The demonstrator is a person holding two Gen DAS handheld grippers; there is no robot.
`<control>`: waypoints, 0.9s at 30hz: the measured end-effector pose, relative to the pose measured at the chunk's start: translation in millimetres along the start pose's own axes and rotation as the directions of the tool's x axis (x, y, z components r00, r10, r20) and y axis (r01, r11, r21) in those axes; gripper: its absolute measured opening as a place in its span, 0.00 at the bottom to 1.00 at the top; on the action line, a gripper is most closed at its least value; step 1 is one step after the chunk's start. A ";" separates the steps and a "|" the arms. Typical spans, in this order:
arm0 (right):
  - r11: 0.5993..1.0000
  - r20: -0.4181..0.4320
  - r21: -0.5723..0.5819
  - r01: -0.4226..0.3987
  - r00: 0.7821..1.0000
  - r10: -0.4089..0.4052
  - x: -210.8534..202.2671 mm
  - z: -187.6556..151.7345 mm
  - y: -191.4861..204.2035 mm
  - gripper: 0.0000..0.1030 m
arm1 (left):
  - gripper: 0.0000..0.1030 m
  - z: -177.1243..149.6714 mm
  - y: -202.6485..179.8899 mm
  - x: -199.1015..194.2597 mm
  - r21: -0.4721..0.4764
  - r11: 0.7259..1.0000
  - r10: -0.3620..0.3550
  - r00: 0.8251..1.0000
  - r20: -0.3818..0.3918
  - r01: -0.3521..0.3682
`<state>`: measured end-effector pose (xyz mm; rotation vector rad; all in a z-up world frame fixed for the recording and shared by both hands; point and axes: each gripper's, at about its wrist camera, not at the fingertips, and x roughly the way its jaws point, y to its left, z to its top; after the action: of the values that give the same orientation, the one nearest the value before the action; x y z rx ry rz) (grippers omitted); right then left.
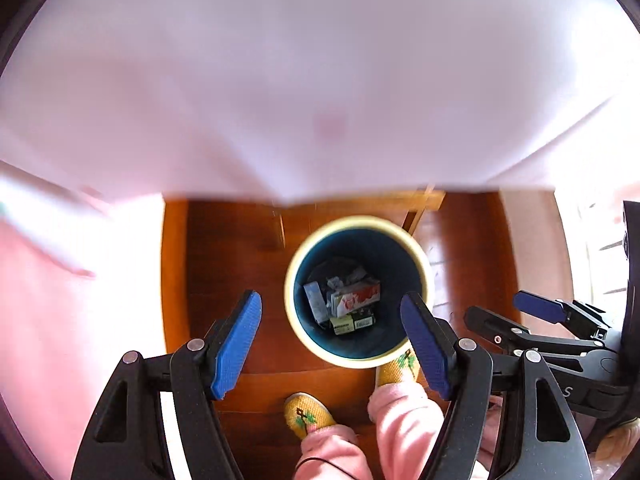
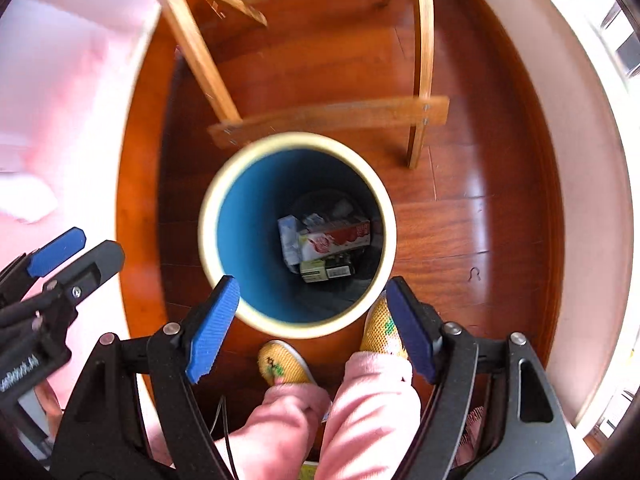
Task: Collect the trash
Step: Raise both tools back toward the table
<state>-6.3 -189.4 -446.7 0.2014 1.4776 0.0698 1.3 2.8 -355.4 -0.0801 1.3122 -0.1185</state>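
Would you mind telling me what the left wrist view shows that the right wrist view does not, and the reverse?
Only the left wrist view shows the blurred white sheet filling its upper half. Only the right wrist view shows the wooden chair legs and crossbar in full. Both show the blue-lined trash bin holding cartons, including a red and white box, the yellow slippers, pink trousers, and both open, empty grippers: left gripper, right gripper.
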 end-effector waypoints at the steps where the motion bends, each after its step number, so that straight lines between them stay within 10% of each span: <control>1: 1.000 0.016 -0.005 -0.006 1.000 0.006 -21.1 -1.5 5.6 0.71 | 0.71 3.5 -1.4 -21.3 0.010 1.000 0.001 1.000 0.023 -0.001; 15: 0.995 0.252 -0.084 -0.049 0.965 0.069 -282.2 -8.9 72.8 0.71 | 0.71 70.9 -16.3 -251.8 0.107 0.994 -0.066 0.953 0.294 0.036; 27: 0.999 0.499 -0.033 -0.011 0.866 0.026 -429.1 27.6 80.9 0.71 | 0.71 164.6 -44.0 -341.3 0.145 0.988 -0.107 0.925 0.365 0.057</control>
<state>-13.2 -185.3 -9.3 0.1923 0.9534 0.0490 73.1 3.1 19.2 -0.0424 0.9184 -0.2495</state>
